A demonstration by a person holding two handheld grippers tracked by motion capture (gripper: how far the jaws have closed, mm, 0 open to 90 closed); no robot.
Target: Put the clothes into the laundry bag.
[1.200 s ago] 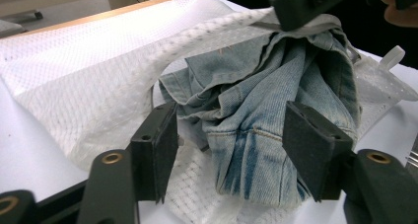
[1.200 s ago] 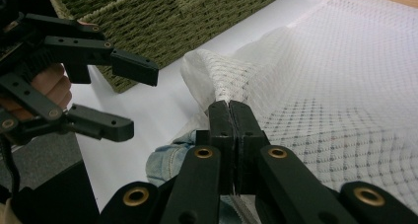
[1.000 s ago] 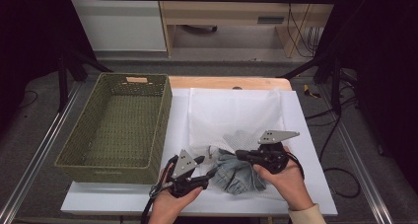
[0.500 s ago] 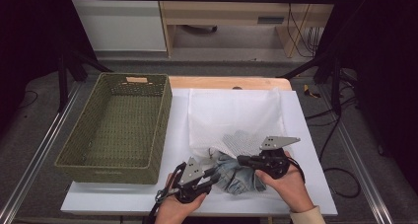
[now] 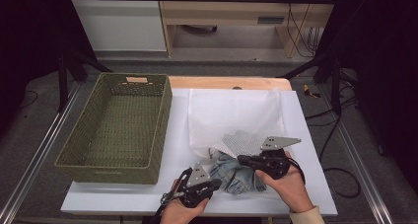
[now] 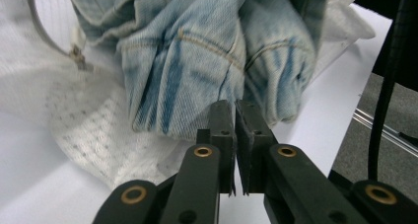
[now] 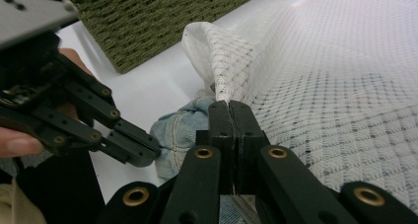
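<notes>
Denim jeans (image 5: 235, 173) could slip your left tool (image 5: 213, 183), just closing on a thin fold; your right tool (image 5: 242, 160), clamped on the mesh bag (image 5: 236, 116), may drag it shut.

Lab recording bay, black curtains (image 5: 29, 46), metal frame rails (image 5: 39, 150), loose cables (image 5: 300, 26), white tabletop (image 5: 123, 194)

surface: white table (image 5: 305, 135) | on it: green wicker basket (image 5: 118, 120), white mesh bag (image 5: 236, 115), jeans (image 5: 236, 174)
</notes>
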